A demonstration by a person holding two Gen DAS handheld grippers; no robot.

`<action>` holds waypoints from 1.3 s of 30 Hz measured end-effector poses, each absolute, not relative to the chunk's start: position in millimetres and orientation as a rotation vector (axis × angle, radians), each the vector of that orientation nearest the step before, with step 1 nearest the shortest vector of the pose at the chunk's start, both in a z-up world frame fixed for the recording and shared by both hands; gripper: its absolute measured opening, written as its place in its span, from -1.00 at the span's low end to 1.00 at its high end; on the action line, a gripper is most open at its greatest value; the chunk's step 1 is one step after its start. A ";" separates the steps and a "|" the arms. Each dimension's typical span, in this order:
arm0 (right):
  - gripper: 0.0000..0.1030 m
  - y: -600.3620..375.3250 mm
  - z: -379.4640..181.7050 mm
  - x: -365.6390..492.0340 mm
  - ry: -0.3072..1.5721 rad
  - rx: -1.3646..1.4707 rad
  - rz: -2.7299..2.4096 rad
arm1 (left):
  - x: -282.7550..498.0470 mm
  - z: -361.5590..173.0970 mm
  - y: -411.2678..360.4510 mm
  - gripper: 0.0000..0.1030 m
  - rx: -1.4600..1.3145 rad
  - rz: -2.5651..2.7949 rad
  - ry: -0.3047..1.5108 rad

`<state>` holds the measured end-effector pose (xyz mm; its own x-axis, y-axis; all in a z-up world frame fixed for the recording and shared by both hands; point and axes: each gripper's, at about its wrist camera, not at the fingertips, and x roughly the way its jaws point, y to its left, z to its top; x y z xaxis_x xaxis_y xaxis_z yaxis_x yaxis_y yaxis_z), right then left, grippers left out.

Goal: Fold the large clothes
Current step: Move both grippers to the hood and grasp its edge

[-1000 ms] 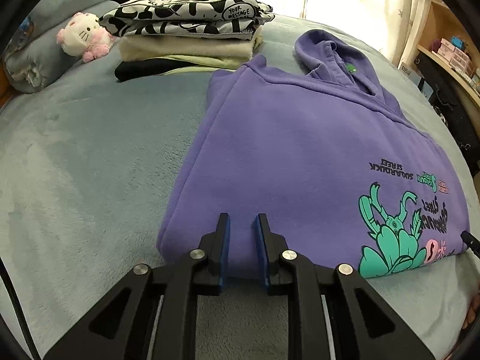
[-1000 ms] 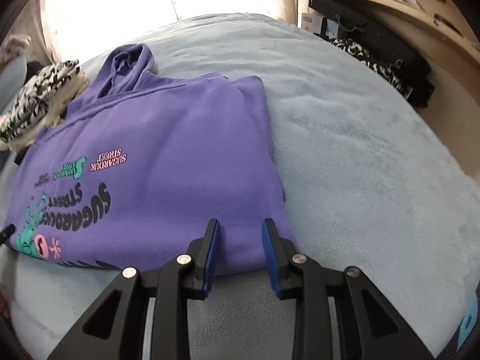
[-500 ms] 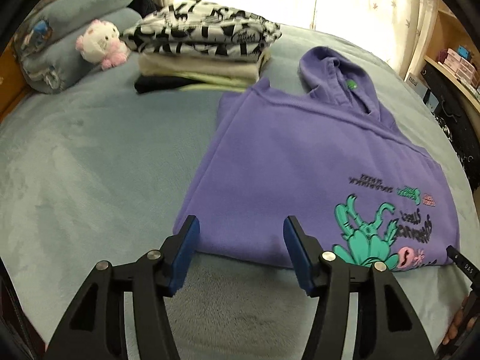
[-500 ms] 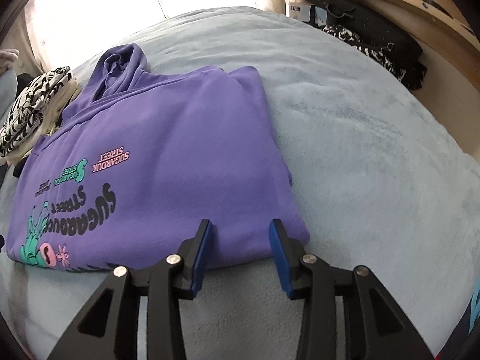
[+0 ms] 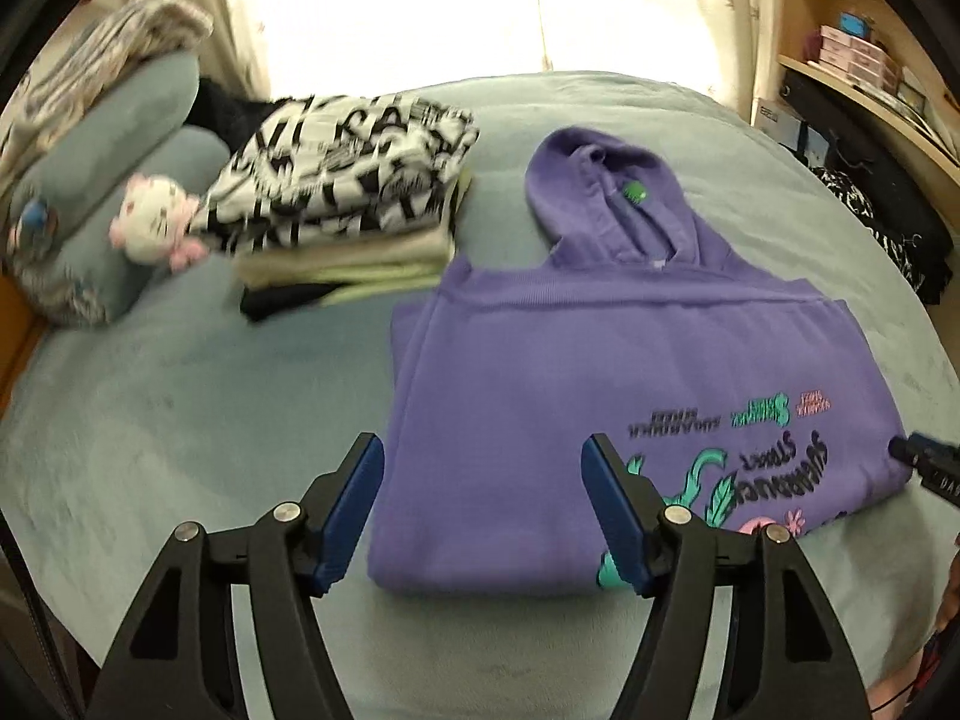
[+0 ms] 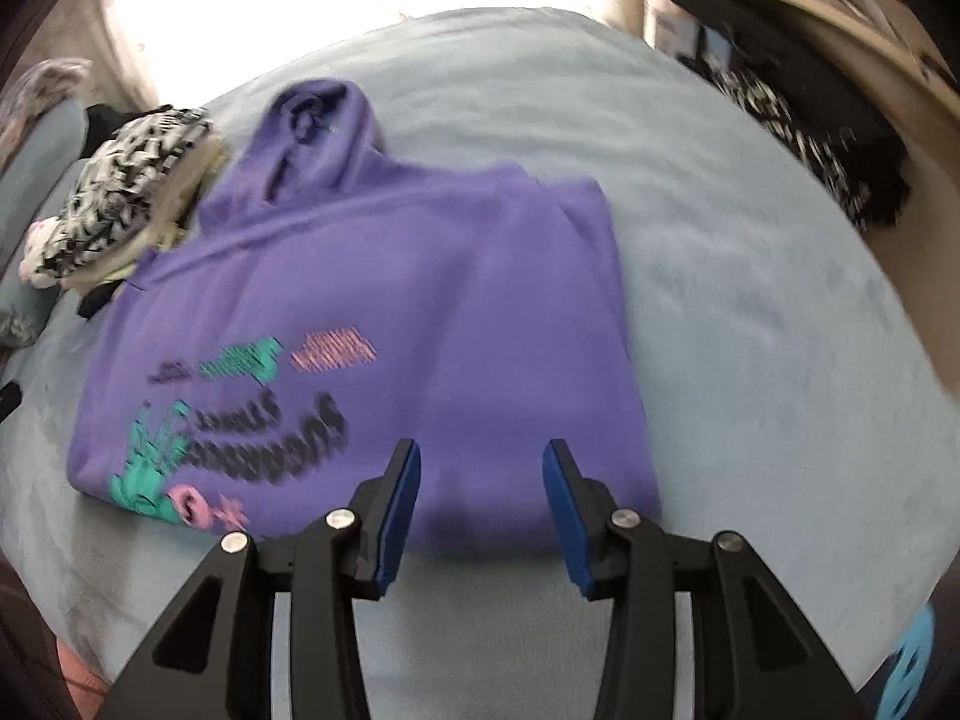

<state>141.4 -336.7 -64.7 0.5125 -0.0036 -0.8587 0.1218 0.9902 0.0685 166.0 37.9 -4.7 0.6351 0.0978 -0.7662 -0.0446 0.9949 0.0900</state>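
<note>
One purple hoodie [image 5: 540, 396] is lying folded flat on the grey-blue bed [image 5: 168, 420], just beside one stack of folded clothes [image 5: 348, 192]; one plush toy [image 5: 156, 222] is sitting nearby. Two grippers: left gripper [image 5: 483, 507] is opening, nothing pinched; right gripper [image 6: 480, 501] spread, empty. Both were nearly closed at the hem a second ago and are now lifting away.

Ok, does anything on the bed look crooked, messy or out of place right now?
Nothing stands out. The purple hoodie lies folded flat on the bed, only its hood sticking out past the fold. The stack of folded clothes beside it looks tidy.
</note>
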 end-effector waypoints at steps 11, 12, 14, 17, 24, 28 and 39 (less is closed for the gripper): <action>-0.18 -304.3 -11.6 205.6 0.987 0.011 0.055 | 241.2 20.6 26.3 0.30 0.119 -0.029 0.920; -0.18 -302.3 -8.8 214.0 0.989 0.004 0.065 | 251.9 22.3 25.0 0.30 0.116 -0.042 0.929; -0.18 -299.4 -3.5 228.5 0.986 -0.003 0.081 | 275.2 26.0 22.9 0.30 0.109 -0.067 0.938; -0.18 -296.8 7.0 256.7 0.962 -0.008 0.091 | 316.5 30.6 19.5 0.30 0.101 -0.079 0.933; -0.18 -304.3 14.9 350.6 0.921 0.097 0.144 | 417.9 3.9 13.1 0.30 0.012 -0.107 0.991; -0.18 -302.9 3.3 409.4 0.928 0.154 0.186 | 467.2 -29.3 3.0 0.30 -0.005 -0.110 1.034; -0.17 -296.3 -66.8 536.7 1.027 0.222 0.154 | 562.7 -110.2 -10.5 0.30 0.001 -0.068 1.118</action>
<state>536.7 -296.3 -66.8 0.5097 0.2300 -0.8290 -0.0227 0.9669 0.2542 562.7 -10.5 -110.2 0.4357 -0.0543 -0.8985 0.0558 0.9979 -0.0332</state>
